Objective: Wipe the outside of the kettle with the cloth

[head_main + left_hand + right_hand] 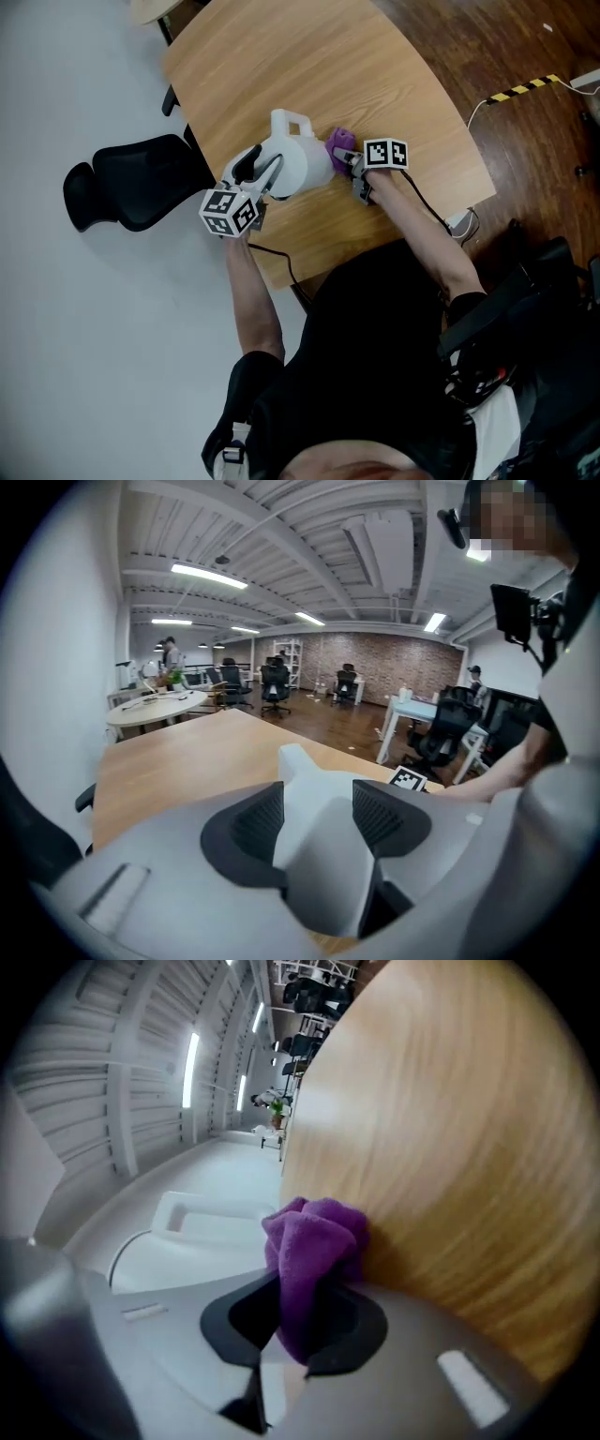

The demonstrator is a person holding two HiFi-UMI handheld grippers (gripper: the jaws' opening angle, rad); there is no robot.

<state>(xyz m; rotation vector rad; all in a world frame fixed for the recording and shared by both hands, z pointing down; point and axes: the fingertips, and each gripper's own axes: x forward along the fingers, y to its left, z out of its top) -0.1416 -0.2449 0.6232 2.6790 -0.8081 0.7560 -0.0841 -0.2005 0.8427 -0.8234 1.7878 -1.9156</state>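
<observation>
Presently, item one: a white kettle (pixel 302 161), standing near the middle of the wooden surface (pixel 281 56), apparently upright, though its base is hidden. Its long axis, as seen from the head view, runs from the grip end at the near left to a squared projection, probably the spout, pointing toward the far edge. Item two: left gripper (pixel 272 173), fingers (pixel 253 822) clamped on a white part of the kettle, most likely the handle; judged to be there to steady the body against the push of wiping. Item three: purple cloth (pixel 339 142), bunched into a wad and lying against the kettle's right flank. Item four: right gripper (pixel 349 161), fingers (pixel 361 1321) closed on the cloth's lower folds, with the loose bulk left proud of the tips, so that fabric rather than plastic meets the wall. Wiping of the right side looks under way; the rest of the outside is judged to remain.
</observation>
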